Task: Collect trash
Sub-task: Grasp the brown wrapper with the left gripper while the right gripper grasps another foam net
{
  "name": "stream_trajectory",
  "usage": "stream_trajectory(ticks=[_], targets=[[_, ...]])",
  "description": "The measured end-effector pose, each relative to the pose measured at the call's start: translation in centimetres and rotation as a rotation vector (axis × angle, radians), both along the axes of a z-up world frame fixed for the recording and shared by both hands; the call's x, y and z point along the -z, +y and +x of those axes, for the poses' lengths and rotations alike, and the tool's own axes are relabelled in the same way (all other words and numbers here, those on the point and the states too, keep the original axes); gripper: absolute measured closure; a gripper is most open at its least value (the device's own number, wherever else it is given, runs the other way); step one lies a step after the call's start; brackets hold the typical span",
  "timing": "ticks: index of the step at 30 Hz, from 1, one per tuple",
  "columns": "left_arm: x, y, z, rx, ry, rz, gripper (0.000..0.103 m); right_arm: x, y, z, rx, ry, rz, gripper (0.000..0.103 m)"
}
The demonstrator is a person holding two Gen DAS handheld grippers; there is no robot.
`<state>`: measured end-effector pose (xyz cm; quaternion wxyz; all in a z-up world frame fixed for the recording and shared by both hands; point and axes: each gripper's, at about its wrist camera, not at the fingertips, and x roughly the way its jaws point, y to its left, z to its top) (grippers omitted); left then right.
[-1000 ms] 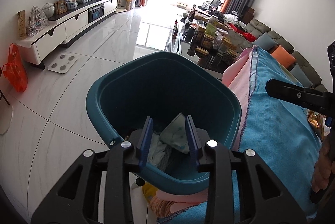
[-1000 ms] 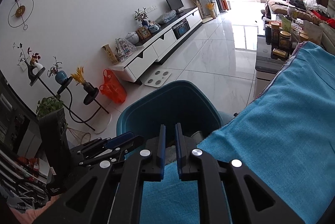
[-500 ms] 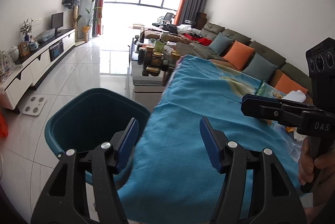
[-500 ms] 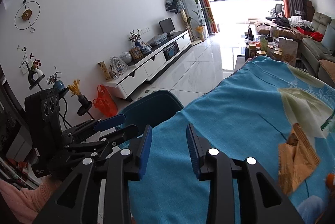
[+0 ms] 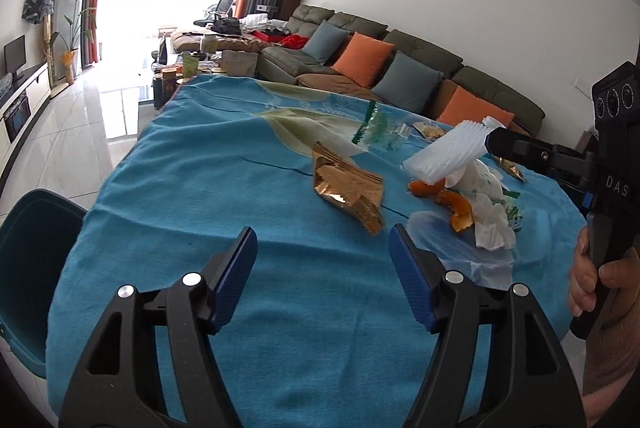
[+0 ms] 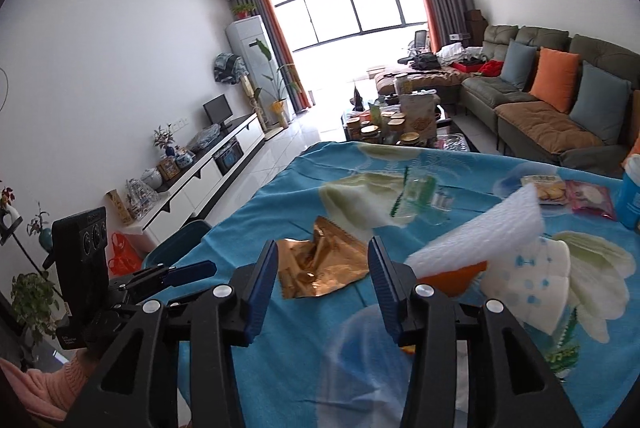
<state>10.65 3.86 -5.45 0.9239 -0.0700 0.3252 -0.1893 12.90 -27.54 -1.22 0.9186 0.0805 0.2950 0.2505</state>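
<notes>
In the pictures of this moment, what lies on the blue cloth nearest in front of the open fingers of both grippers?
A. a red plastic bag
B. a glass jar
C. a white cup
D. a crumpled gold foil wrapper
D: the crumpled gold foil wrapper lies on the blue cloth just ahead of the open left gripper, and the right wrist view shows it between the fingers of the open right gripper.

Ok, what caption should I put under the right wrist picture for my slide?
Open right hand-held gripper hovering over a crumpled gold wrapper on the blue tablecloth.
</notes>
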Motion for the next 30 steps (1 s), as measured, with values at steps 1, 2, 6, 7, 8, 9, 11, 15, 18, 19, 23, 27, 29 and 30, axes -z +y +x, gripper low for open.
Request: stream_trajectory(ticks=[1,2,6,7,8,9,11,15,18,19,23,27,29,30], targets=[[0.1,-0.7,0.4,0.014,0.005,-0.003,0.031,0.0,-1.0,0.1,0.031,-0.002,0.002,0.058],[0.3,-1.3,1.1,0.026,0.014,-0.005,0.031,0.0,-2.0,0.3,0.058,-0.002,0.006,0.058],[0.8,-3.3,2.7,0.051,0.044,-0.004,0.031,-0.1,-5.2,0.8,0.152,-0.012,0.01,0.053],[0.9,-3.6,3.0,0.052,0.051,-0.001,0.031,0.0,-5.8,1.1,0.171,-0.011,0.009,0.051],[1.0,-3.8,3.3,0.051,0.063,-0.003,0.031,0.2,-6.4,1.5,0.187,-0.007,0.009,0.051],[1.1,-3.8,3.8,0.049,0.079,-0.005,0.031,0.4,-6.9,1.9,0.2,0.0,0.009,0.051],[1.5,-4.2,4.7,0.043,0.115,0.007,0.032,0.9,-7.7,2.4,0.218,0.013,0.011,0.051],[2.2,-4.2,6.2,0.04,0.184,-0.006,0.039,1.9,-9.0,3.3,0.228,0.041,0.025,0.051],[2.5,-4.0,6.8,0.044,0.208,-0.024,0.047,2.3,-9.2,4.0,0.228,0.057,0.036,0.051],[2.5,-3.9,7.0,0.045,0.214,-0.03,0.049,2.3,-9.1,4.3,0.226,0.062,0.04,0.051],[2.9,-4.1,7.7,0.055,0.233,-0.037,0.065,2.7,-9.0,4.9,0.221,0.081,0.048,0.053],[3.0,-4.5,8.0,0.068,0.243,-0.041,0.074,3.2,-9.2,5.1,0.211,0.102,0.061,0.069],[3.0,-4.5,8.0,0.067,0.237,-0.039,0.075,3.2,-9.2,5.0,0.208,0.104,0.066,0.076],[3.0,-4.5,8.0,0.067,0.235,-0.038,0.076,3.2,-9.3,5.0,0.207,0.104,0.069,0.077]])
